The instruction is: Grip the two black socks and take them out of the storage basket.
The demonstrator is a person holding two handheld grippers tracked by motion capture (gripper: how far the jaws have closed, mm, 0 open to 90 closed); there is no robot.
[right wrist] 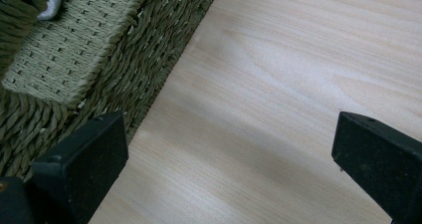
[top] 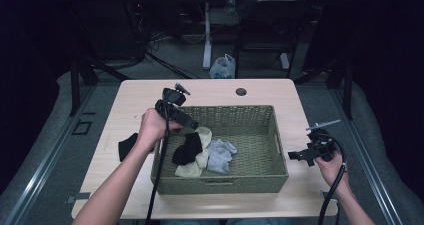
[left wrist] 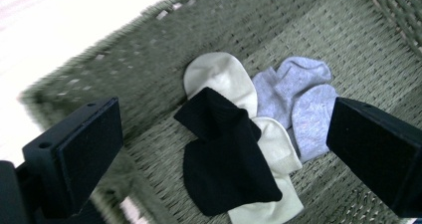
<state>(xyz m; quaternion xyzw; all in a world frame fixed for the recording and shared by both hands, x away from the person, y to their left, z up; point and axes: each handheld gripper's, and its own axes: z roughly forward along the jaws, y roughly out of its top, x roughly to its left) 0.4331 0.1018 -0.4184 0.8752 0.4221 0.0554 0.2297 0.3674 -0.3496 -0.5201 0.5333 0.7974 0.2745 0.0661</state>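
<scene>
Hovering over the basket's [top: 220, 184] left end in the high view, the left gripper [top: 192, 124] points down at a small heap of socks: a black sock [top: 188, 148] draped over a cream sock [top: 196, 164], with a grey sock [top: 221, 154] just beside them. Another dark sock [top: 128, 146] lies out on the tabletop [top: 210, 90], left of the basket, partly hidden by the forearm. The right gripper [top: 298, 155] waits off to the right of the basket, low over bare wood.

Over to the left gripper view: jaws spread wide, nothing between them, the black sock [left wrist: 224, 159] sitting dead centre on top of the cream sock [left wrist: 219, 74], the grey sock [left wrist: 298, 104] touching the cream one on the far side. Here's the risk, I reckon: those layers overlap, so a deep pinch could catch cream fabric along with black and drag two out together. A shallow pinch could slip off the soft knit. Coming down too far, the pads could snag the woven basket floor [left wrist: 318, 30].

Right gripper view now: jaws wide apart, empty, above the tabletop [right wrist: 278, 104] beside the basket's wall [right wrist: 74, 55]. A careless swing inward could knock the basket and shift the pile.
</scene>
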